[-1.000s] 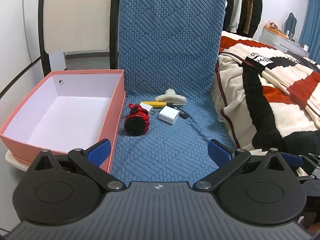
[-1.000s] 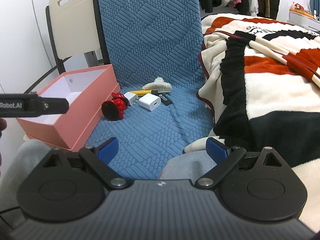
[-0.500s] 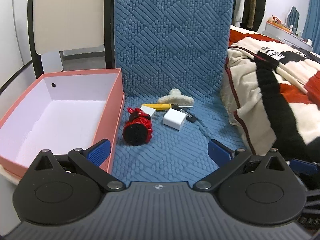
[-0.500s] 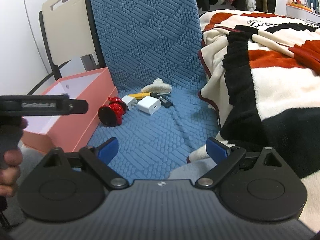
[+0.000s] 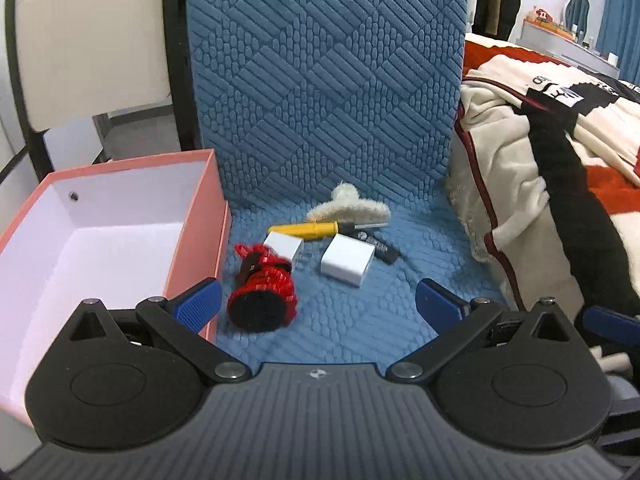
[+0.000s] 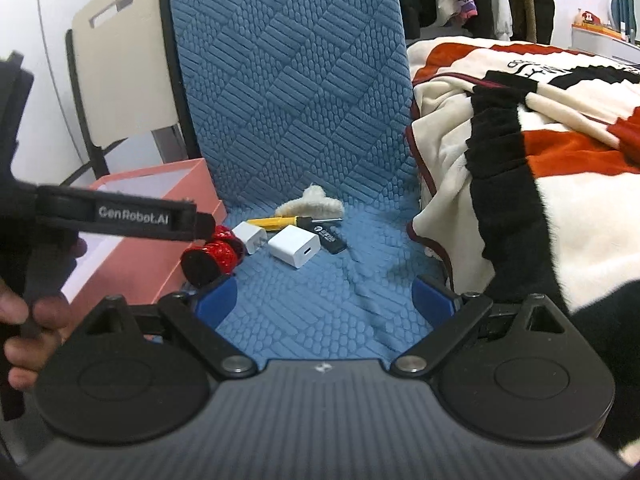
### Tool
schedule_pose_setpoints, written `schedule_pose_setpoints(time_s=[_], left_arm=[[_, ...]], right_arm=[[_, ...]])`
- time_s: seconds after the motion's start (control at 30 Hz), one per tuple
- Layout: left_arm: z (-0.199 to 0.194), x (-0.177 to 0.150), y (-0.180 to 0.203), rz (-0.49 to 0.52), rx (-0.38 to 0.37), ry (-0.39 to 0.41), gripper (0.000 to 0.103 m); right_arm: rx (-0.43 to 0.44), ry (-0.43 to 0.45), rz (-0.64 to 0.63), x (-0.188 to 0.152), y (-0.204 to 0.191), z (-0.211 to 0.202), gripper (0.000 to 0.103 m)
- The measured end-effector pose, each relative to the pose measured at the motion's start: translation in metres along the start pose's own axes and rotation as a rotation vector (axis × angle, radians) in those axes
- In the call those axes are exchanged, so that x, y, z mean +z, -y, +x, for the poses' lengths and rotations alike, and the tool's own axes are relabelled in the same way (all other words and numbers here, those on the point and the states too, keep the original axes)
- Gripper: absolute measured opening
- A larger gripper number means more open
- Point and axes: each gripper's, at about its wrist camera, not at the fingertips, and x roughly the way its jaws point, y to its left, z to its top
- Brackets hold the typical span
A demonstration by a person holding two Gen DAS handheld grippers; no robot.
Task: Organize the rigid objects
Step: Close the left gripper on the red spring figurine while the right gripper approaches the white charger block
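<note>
On the blue quilted seat [image 5: 360, 320] lie a red sequined roll with a black end [image 5: 264, 288], two white charger cubes [image 5: 347, 261] [image 5: 283, 245], a yellow-handled screwdriver [image 5: 308, 229], a black stick [image 5: 378, 245] and a fluffy cream hair claw [image 5: 348, 206]. An open pink box [image 5: 200, 216] stands to their left. My left gripper [image 5: 318, 304] is open and empty, short of the red roll. My right gripper [image 6: 324, 304] is open and empty, short of the larger charger [image 6: 295, 247]. The red roll [image 6: 210, 258] shows partly behind the left gripper's strap.
A red, black and cream blanket [image 5: 560, 184] is heaped on the right, touching the seat edge. The blue cushion back [image 5: 328, 80] rises behind the objects. A beige chair [image 5: 88, 40] stands behind the box. The hand holding the left gripper [image 6: 24, 312] fills the right wrist view's left side.
Both grippers have moved forward toward the objects, which now look larger. In the right wrist view the left gripper has come further in and covers part of the box. Both jaws stay open.
</note>
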Motion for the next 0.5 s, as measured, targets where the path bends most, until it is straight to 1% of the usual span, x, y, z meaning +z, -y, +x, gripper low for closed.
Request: schedule_pose_setpoints(time_s=[0.17,0.2,0.27,0.33,0.4,0.43,0.5], left_arm=[[0.028,0.016,-0.002,0.017,-0.033,0.000,0.103],[0.035,0.019,-0.002,0.025,-0.032,-0.007,0.103],[0.049,0.025,-0.001,0.059,-0.007,-0.003,0.103],[0.069,0.031,0.001,0.115,0.009,-0.034,0.103],[0.084,0.036,0.000,0.127,0.019,-0.054,0.103],[0.090,0.037,-0.001,0.131,0.015,-0.059,0.103],[0.106,0.040,-0.005,0.133,0.019,-0.095,0.103]], right_arm=[[0.046,-0.033,-0.010,0.009,-0.005,0.025,0.096],[0.053,-0.037,-0.021,0.010,-0.008,0.030,0.096],[0.071,-0.022,-0.046,0.014,-0.013,0.036,0.095],[0.075,-0.001,-0.063,0.018,-0.017,0.042,0.091],[0.090,-0.008,-0.088,0.023,-0.020,0.052,0.080],[0.095,-0.021,-0.091,0.026,-0.021,0.057,0.078],[0.112,-0.044,-0.087,0.031,-0.018,0.069,0.076]])
